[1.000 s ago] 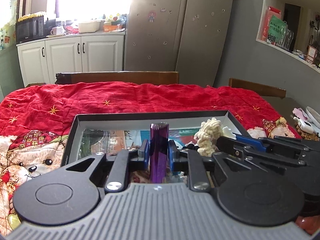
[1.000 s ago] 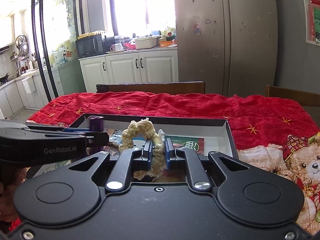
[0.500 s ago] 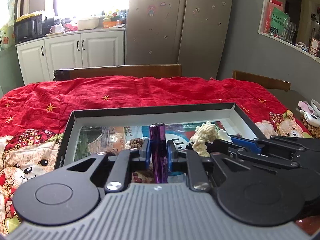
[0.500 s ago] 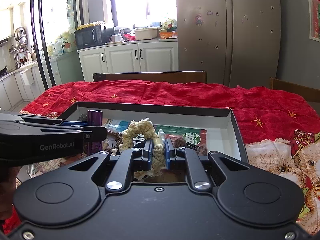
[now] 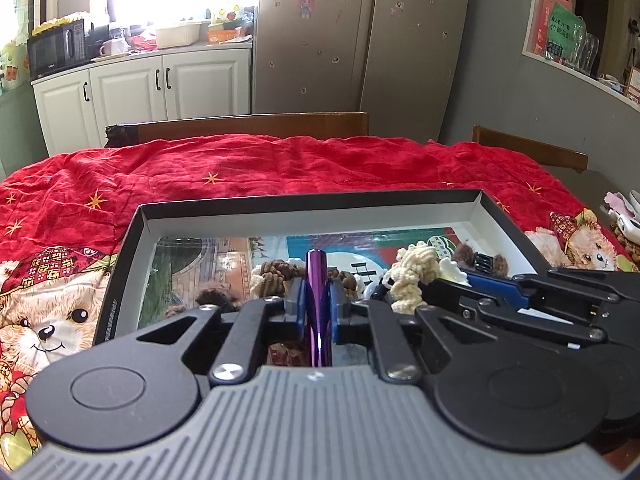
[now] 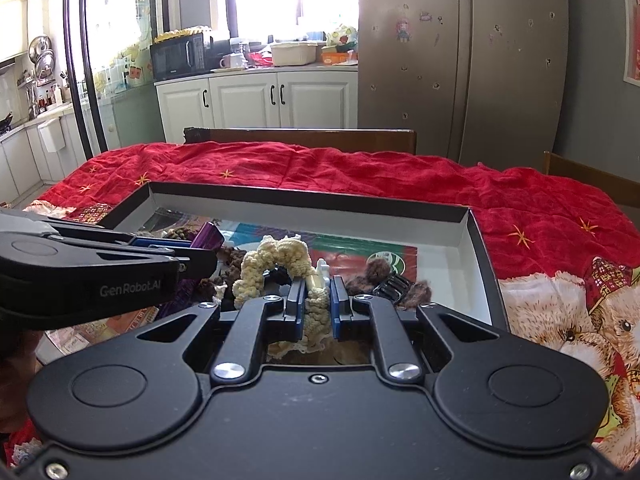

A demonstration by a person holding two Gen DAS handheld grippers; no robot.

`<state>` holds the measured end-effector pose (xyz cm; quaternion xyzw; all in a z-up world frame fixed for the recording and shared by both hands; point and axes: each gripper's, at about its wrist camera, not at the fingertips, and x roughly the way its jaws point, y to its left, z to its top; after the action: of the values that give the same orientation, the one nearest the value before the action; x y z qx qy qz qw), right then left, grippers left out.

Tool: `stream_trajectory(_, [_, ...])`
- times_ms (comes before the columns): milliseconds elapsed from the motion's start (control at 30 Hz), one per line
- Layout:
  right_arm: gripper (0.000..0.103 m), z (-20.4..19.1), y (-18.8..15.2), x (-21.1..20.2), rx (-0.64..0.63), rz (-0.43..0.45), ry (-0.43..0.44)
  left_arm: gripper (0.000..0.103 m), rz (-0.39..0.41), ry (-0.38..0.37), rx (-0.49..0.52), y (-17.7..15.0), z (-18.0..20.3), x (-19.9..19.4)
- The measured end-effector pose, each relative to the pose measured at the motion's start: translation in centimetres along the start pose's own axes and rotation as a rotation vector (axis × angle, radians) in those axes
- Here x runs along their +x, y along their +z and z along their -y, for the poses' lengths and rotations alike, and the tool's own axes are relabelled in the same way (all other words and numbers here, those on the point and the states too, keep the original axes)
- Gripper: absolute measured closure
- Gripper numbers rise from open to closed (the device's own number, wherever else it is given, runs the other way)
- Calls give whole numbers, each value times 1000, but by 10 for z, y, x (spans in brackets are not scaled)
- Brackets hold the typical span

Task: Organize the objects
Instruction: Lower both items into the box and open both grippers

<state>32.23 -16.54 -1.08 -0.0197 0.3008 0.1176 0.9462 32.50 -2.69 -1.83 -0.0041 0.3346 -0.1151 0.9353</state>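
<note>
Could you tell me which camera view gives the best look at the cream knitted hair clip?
The right wrist view: the cream knitted hair clip sits centred there, pinched by the right gripper, its looped top clear above the box. The left wrist view shows only its fuzzy top off to the right, partly behind the right gripper's arm.

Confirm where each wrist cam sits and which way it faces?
Left wrist: on the left tongs, facing the shallow black cardboard box; tongs clamp a shiny purple metal tube.
Right wrist: on the right tongs, same heading; tongs clamp a cream knitted yarn hair clip.
Shared: box, red tablecloth, each other's tongs.
</note>
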Motion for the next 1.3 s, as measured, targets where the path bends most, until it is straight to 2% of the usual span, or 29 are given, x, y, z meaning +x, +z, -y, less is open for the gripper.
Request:
stream_trajectory(700, [89, 1, -2, 5, 2, -11, -5, 87, -2, -7, -13, 0, -1, 1])
stream_trajectory(933, [87, 2, -2, 4, 6, -1, -6, 78, 7, -7, -11, 2, 0, -1])
stream_trajectory(1100, [86, 3, -2, 1, 8, 6, -3, 64, 13, -5, -14, 2, 0, -2])
stream_trajectory(1300, [85, 3, -2, -1, 10, 16, -2, 64, 22, -4, -19, 3, 0, -4])
